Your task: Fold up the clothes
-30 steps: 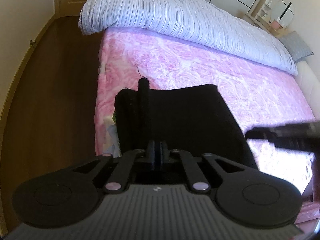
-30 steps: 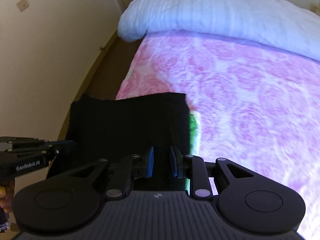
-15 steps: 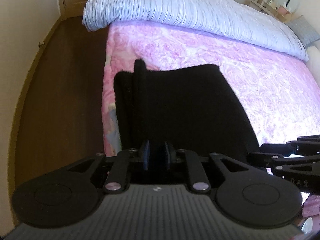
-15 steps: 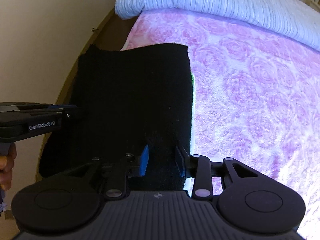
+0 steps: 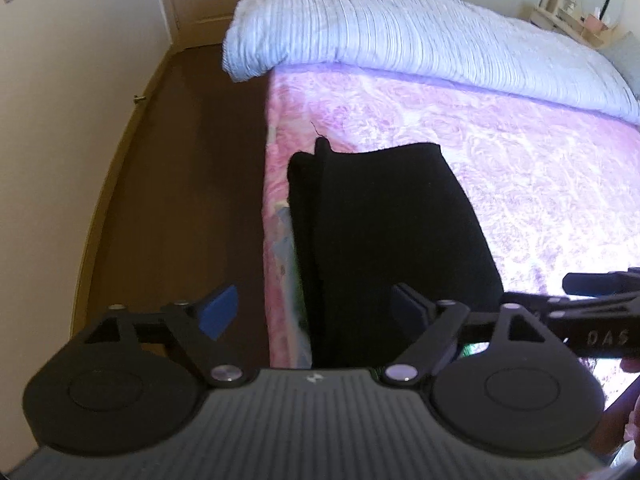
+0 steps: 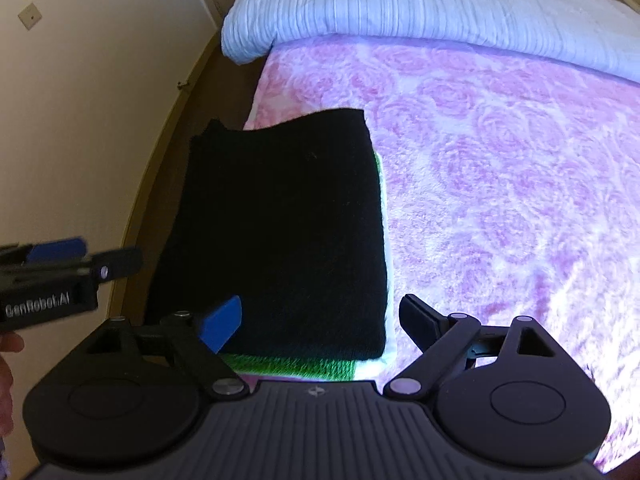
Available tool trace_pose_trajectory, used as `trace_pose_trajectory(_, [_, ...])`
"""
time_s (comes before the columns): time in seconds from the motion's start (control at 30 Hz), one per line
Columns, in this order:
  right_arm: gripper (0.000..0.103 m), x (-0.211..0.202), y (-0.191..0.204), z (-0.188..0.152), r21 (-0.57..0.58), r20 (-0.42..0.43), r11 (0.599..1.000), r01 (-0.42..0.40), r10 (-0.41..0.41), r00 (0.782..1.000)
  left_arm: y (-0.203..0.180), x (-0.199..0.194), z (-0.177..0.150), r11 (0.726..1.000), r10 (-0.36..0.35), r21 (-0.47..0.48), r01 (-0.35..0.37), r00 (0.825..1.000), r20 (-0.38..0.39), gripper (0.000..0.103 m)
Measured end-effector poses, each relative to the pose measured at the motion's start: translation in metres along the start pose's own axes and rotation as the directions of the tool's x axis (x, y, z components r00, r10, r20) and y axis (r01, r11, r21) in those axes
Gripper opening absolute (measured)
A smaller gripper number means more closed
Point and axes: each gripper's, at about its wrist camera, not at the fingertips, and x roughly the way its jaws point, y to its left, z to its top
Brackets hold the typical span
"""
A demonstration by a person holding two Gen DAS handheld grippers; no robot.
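A folded black garment [image 5: 392, 232] lies flat on the pink rose blanket [image 5: 520, 160], close to the bed's left edge. In the right wrist view the same black garment [image 6: 280, 220] rests on a green and white piece of clothing [image 6: 296, 368] that shows along its near and right sides. My left gripper [image 5: 314, 310] hovers above the garment's near left corner, its jaws opening wide, pads off the cloth. My right gripper [image 6: 320, 318] hangs over the near right corner, jaws also opening, nothing pressed between them. Each gripper shows in the other's view: right gripper [image 5: 592, 304], left gripper [image 6: 60, 268].
A white ribbed duvet [image 5: 400, 28] is bunched across the far part of the bed. Dark wooden floor [image 5: 192, 160] runs between the bed and a cream wall [image 6: 80, 100]. A dresser with a round mirror [image 5: 580, 8] stands at the far right.
Both grippers went from nearly shut at the black garment's near edge to wide open and lifted back from it. The garment stays folded on the bed.
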Motion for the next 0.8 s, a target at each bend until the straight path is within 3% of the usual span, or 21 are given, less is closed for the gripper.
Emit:
trace_pose_trajectory(0.13, [0.089, -0.029, 0.008, -0.009, 0.003, 0.053, 1.000, 0.015, -0.015, 0.998, -0.002, -0.025, -0.011, 0.998, 0.058, 0.003, -0.058, 0.998, 0.038, 0.096])
trace_pose_trajectory(0.3, [0.089, -0.051, 0.007, -0.018, 0.015, 0.089, 0.999, 0.030, -0.031, 0.995, -0.008, -0.049, -0.023, 0.989, 0.147, -0.033, -0.144, 0.983, 0.112, 0.098])
trace_pose_trajectory(0.53, [0.089, -0.078, -0.005, -0.017, -0.012, 0.144, 1.000, -0.027, 0.029, 0.989, -0.026, -0.090, -0.042, 0.972, 0.223, -0.124, -0.202, 0.955, 0.197, 0.101])
trace_pose_trajectory(0.67, [0.090, -0.090, -0.015, -0.017, -0.095, 0.176, 0.995, -0.042, 0.058, 0.983, -0.049, -0.103, -0.060, 0.958, 0.261, -0.174, -0.230, 0.947, 0.188, 0.102])
trace_pose_trajectory(0.8, [0.090, -0.076, -0.042, -0.019, -0.131, 0.122, 0.991, -0.012, 0.028, 0.992, -0.072, -0.109, -0.079, 0.945, 0.283, -0.209, -0.251, 0.949, 0.139, 0.102])
